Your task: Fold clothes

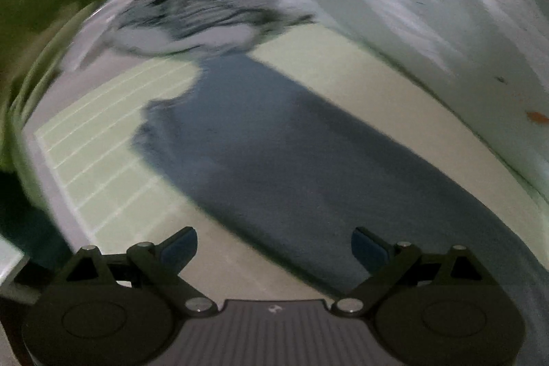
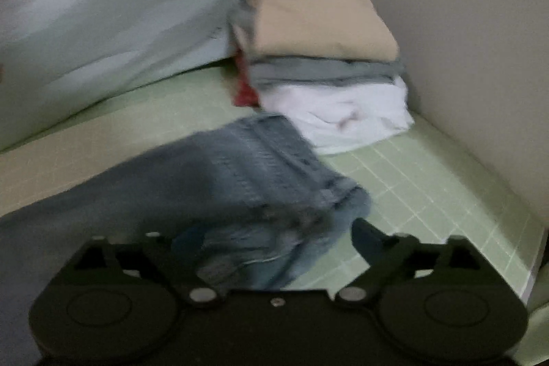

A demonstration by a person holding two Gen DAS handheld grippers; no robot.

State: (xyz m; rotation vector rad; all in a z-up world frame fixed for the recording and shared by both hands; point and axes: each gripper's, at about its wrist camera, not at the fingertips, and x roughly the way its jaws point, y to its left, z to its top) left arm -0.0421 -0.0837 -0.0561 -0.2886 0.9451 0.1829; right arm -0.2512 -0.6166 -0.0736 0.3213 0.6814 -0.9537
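Right wrist view shows the jeans lying in the lower middle of the frame on the green grid mat, a folded or bunched end with seams just ahead of the right gripper. Its tongs stand wide, and the denim lies between and under them without either pad pressing on it. In the upper right of the frame sits a stack of folded clothes: a beige piece on top, grey beneath, white at the bottom, something red showing at the left side. The stack rests on the mat against a pale wall, close beyond the jeans. Left wrist view shows a long dark stretch of the same denim running from the middle of the frame to the lower right, with the left gripper above it, tongs wide and empty. A blurred striped cloth lies in the upper left, pale bedding in the upper right. No basket or bin shows in either view. Denim is likely heavy for cloth, fairly stiff, and not slippery or fragile; a thick seam or hem edge should give the surest hold, pinching all layers together.
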